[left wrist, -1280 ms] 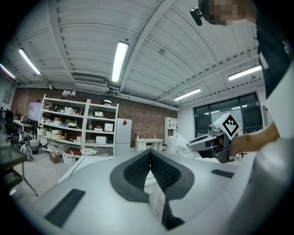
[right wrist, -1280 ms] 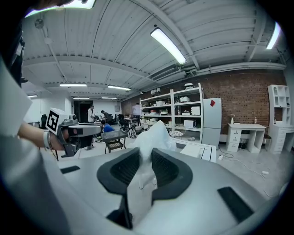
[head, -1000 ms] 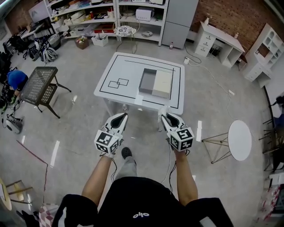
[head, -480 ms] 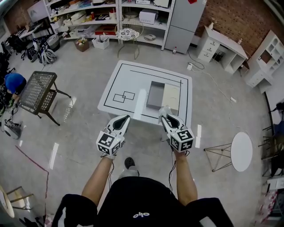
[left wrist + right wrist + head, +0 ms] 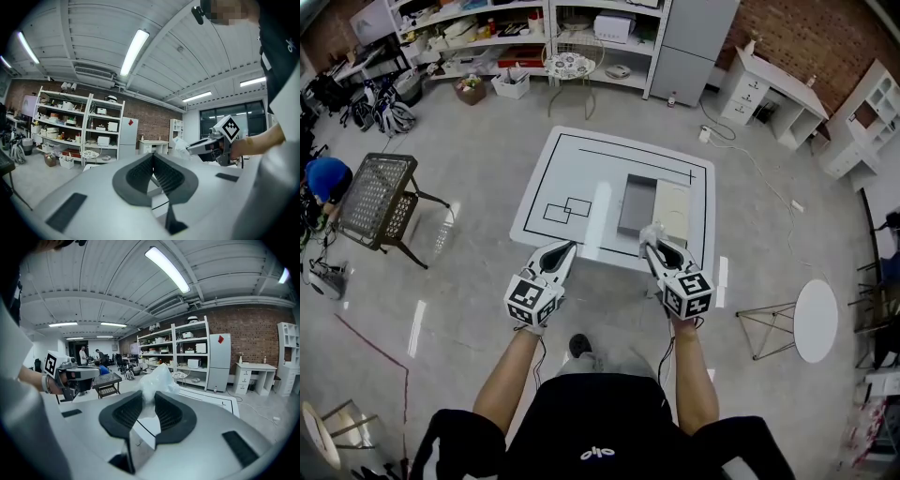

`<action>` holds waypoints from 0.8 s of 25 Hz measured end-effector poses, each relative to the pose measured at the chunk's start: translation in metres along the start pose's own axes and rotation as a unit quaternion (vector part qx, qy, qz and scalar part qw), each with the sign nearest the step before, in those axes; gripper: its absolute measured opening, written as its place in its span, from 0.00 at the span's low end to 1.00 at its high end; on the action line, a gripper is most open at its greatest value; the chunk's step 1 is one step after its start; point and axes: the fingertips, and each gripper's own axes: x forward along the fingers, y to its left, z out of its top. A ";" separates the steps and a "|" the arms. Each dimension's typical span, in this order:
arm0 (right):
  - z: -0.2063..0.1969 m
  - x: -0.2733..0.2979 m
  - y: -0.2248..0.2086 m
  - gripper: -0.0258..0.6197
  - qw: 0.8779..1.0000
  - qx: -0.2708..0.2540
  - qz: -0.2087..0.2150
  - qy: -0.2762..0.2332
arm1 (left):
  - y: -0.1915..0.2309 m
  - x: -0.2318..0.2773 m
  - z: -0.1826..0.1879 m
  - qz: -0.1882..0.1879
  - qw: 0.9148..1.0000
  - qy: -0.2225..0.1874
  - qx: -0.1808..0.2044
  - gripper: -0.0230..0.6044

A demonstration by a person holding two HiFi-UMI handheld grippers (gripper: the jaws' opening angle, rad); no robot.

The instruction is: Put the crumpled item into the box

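A crumpled clear plastic item sticks out of my right gripper, which is shut on it. In the right gripper view the crumpled item bulges above the dark pads of the right gripper. The grey open box with its cream lid lies on the white table, just beyond the right gripper. My left gripper hovers at the table's front edge. In its own view the left gripper has its pads touching, with nothing between them.
Black tape lines mark the table top, with two small rectangles at its left. A metal mesh table stands on the floor to the left, a round white side table to the right. Shelves and a white desk line the far wall.
The person has walked closer to the table; both grippers now reach its front edge. The right gripper still holds the crumpled item, and the left stays shut.
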 end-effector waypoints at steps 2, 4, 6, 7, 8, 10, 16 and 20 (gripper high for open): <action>0.001 0.005 -0.004 0.18 1.000 0.002 -0.002 0.001 | 0.007 0.004 0.000 0.001 1.000 0.001 -0.002 0.05; 0.002 0.010 -0.009 0.18 1.000 0.002 -0.004 0.002 | 0.013 0.008 -0.001 0.002 1.000 0.002 -0.002 0.05; 0.002 0.016 -0.015 0.18 1.000 0.003 -0.005 0.002 | 0.018 0.013 -0.003 0.002 1.000 0.003 -0.002 0.05; 0.002 0.020 -0.019 0.18 1.000 0.004 -0.005 0.002 | 0.021 0.016 -0.004 0.003 1.000 0.004 -0.002 0.05; 0.003 0.024 -0.022 0.18 1.000 0.004 -0.005 0.002 | 0.025 0.019 -0.005 0.005 1.000 0.005 -0.002 0.05; 0.005 0.033 -0.030 0.18 1.000 0.005 -0.004 0.000 | 0.033 0.027 -0.004 0.008 1.000 0.006 0.001 0.05; 0.017 0.061 -0.057 0.18 1.000 0.011 -0.002 -0.005 | 0.060 0.058 0.004 0.015 1.000 0.007 0.007 0.05; 0.024 0.079 -0.076 0.18 1.000 0.015 -0.004 -0.003 | 0.075 0.081 0.011 0.014 1.000 0.007 0.010 0.05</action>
